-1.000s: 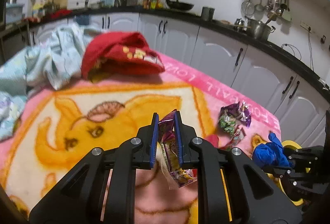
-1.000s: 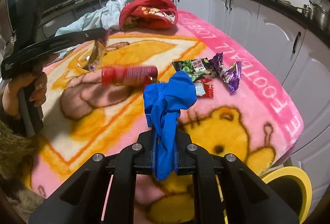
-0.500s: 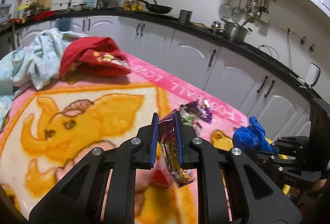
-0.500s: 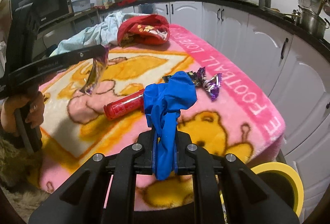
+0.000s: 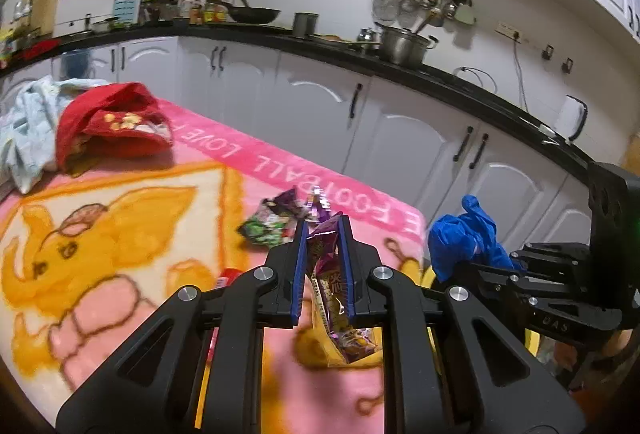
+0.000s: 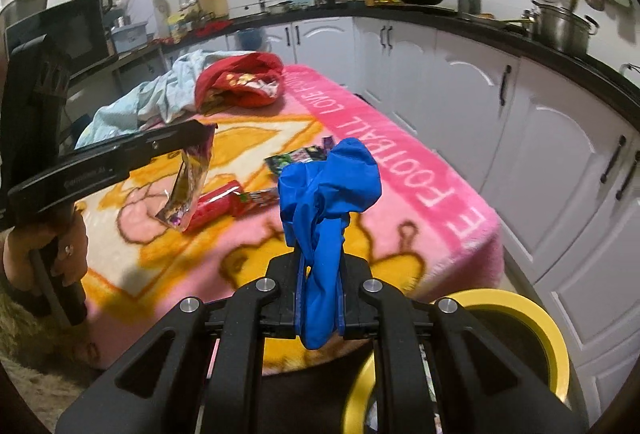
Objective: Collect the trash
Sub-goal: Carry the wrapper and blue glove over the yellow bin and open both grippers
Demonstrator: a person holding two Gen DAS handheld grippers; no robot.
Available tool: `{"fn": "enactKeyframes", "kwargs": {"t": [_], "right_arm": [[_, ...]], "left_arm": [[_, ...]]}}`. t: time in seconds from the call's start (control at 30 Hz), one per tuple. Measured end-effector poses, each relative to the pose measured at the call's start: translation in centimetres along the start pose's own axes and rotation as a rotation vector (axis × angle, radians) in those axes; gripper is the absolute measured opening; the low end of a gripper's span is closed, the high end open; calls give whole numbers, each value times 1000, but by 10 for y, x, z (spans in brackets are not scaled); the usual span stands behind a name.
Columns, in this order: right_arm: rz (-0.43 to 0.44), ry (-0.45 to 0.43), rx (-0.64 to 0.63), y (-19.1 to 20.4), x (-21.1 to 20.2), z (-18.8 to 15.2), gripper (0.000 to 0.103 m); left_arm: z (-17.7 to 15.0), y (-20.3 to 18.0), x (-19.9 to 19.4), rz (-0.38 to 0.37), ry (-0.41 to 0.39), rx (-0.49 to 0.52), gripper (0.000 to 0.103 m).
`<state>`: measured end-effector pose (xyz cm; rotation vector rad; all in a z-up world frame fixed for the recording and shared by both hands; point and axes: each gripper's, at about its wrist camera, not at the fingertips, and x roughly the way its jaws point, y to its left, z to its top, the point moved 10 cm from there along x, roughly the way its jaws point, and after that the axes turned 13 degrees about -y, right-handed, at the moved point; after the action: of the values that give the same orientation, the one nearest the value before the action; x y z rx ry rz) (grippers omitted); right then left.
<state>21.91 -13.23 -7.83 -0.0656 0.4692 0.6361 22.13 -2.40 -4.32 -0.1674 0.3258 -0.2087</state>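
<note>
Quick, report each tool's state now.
Left tool: shut on the purple snack wrapper.
Right tool: shut on the blue glove.

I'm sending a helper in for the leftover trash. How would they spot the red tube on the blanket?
Start at the pink cartoon blanket covering the table. Near its middle, left of the green and purple wrappers, lies the red tube on its side. It is the only long, round piece there; the rest is flat, crinkled foil.
</note>
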Motion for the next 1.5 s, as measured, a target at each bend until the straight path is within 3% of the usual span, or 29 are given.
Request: {"fn": "enactKeyframes", "kwargs": {"t": [0.67,1.5], "right_arm": [[-140,-48,114,-69,-49,-13,11],[-270,-11,220,-133,-80,-67,11]], "left_arm": [[-15,-86,23,-144,33,66,10],[-59,-166,55,-268,118,139,10]]}}
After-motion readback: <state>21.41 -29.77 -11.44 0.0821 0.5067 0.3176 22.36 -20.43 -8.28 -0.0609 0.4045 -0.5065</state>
